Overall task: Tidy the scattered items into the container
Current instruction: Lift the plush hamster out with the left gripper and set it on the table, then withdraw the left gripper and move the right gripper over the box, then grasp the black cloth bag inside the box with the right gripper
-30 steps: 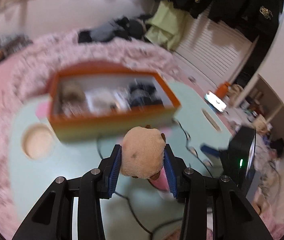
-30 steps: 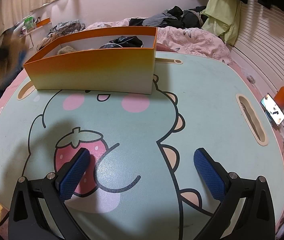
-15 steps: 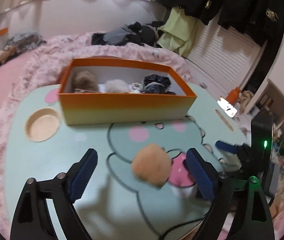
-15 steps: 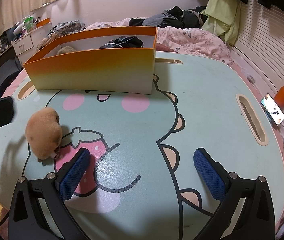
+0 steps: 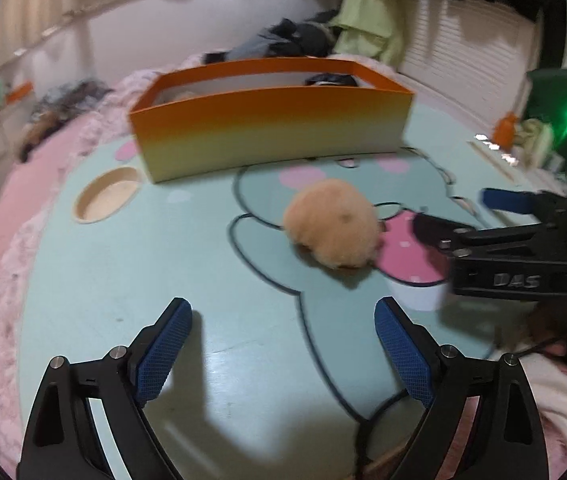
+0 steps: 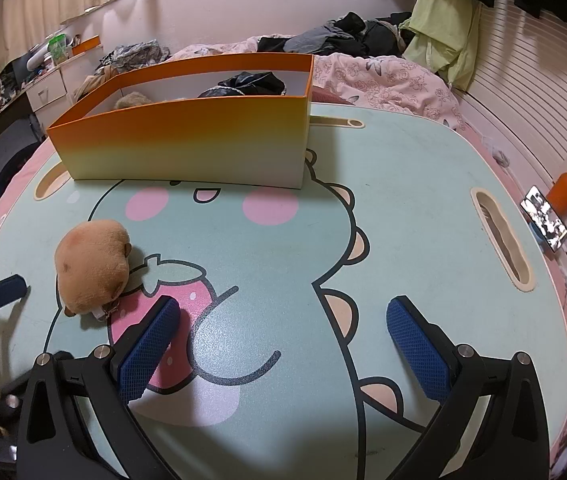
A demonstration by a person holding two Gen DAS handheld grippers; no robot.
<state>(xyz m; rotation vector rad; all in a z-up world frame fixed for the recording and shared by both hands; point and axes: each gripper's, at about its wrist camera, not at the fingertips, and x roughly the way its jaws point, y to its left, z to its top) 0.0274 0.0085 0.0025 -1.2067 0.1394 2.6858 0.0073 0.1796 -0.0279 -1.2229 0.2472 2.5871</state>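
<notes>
The left gripper, its jaws just opened, has dropped the hamster plush on the desk short of the orange box, while the right gripper hangs wide and empty.

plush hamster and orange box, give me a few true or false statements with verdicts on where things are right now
1. The plush hamster lies on the table, outside the orange box. True.
2. The left gripper is clamped on the plush hamster. False: its jaws have just been opening and stand wide with nothing between them; the hamster lies ahead of them.
3. The orange box is empty. False: a crumpled black item and a tan furry thing show inside it.
4. The right gripper is open and holds nothing. True.
5. The hamster rests against the box wall. False: bare table separates them; it lies beside the printed strawberry.
</notes>
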